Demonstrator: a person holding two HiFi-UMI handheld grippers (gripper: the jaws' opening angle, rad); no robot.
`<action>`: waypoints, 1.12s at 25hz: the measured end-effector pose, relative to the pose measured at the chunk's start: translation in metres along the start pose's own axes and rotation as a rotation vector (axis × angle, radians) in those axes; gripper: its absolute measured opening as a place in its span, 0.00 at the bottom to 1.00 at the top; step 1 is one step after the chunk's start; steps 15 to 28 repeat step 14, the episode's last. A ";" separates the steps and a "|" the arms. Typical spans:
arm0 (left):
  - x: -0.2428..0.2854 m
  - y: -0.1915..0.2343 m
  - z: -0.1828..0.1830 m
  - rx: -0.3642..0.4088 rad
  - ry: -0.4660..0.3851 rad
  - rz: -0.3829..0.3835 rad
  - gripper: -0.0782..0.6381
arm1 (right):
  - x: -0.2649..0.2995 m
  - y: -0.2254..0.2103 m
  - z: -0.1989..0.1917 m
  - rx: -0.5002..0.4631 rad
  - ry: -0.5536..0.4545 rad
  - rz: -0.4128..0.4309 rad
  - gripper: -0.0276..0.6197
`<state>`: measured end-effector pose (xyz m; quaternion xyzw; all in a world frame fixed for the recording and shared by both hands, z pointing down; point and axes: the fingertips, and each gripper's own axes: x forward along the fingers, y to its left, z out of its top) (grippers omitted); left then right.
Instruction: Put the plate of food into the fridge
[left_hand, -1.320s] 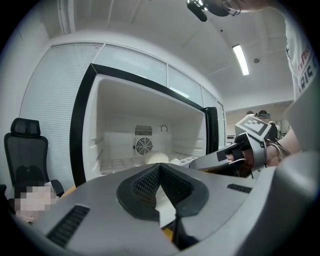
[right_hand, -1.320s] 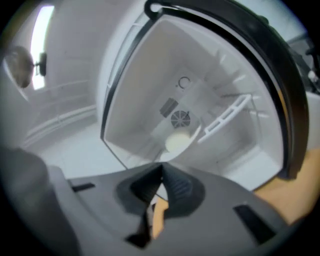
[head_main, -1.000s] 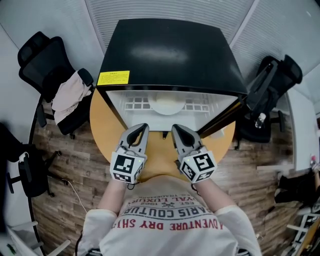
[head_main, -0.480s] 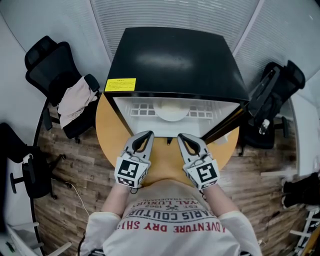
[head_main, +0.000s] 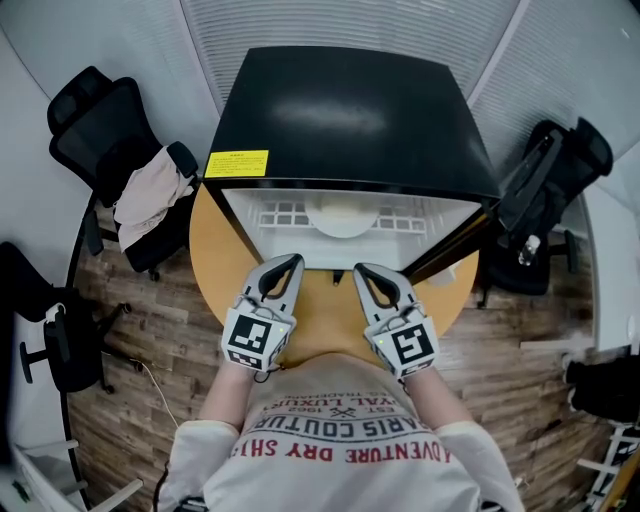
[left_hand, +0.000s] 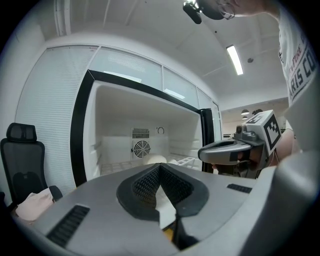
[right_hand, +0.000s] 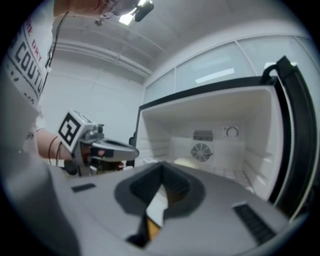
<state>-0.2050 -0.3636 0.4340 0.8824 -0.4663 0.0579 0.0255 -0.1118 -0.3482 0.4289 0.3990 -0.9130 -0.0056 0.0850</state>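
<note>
A black mini fridge (head_main: 345, 110) stands on a round wooden table (head_main: 215, 270) with its door (head_main: 450, 250) swung open to the right. The white plate of food (head_main: 341, 217) rests on the wire shelf inside, also seen as the plate (left_hand: 156, 159) in the left gripper view and the plate (right_hand: 186, 162) in the right gripper view. My left gripper (head_main: 288, 262) and right gripper (head_main: 362, 272) hover side by side over the table just in front of the fridge opening. Both are shut and hold nothing. The left gripper (left_hand: 159, 167) and right gripper (right_hand: 161, 166) point into the fridge.
A black office chair (head_main: 110, 130) with a pale cloth (head_main: 148, 195) draped on it stands left of the table. Another black chair (head_main: 545, 190) stands right, behind the open door. A fan grille (left_hand: 142, 148) sits on the fridge's back wall. The floor is wood.
Both grippers stay shut and close together before the fridge opening, with only a slight drift back toward me. The plate has not moved.
</note>
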 end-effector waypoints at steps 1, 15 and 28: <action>0.000 0.001 0.001 0.003 -0.002 0.001 0.15 | 0.000 0.000 0.001 0.003 -0.001 0.001 0.09; 0.003 -0.002 -0.002 -0.024 -0.002 -0.002 0.15 | 0.004 -0.008 -0.008 0.033 0.030 -0.021 0.09; 0.003 -0.002 -0.002 -0.024 -0.002 -0.002 0.15 | 0.004 -0.008 -0.008 0.033 0.030 -0.021 0.09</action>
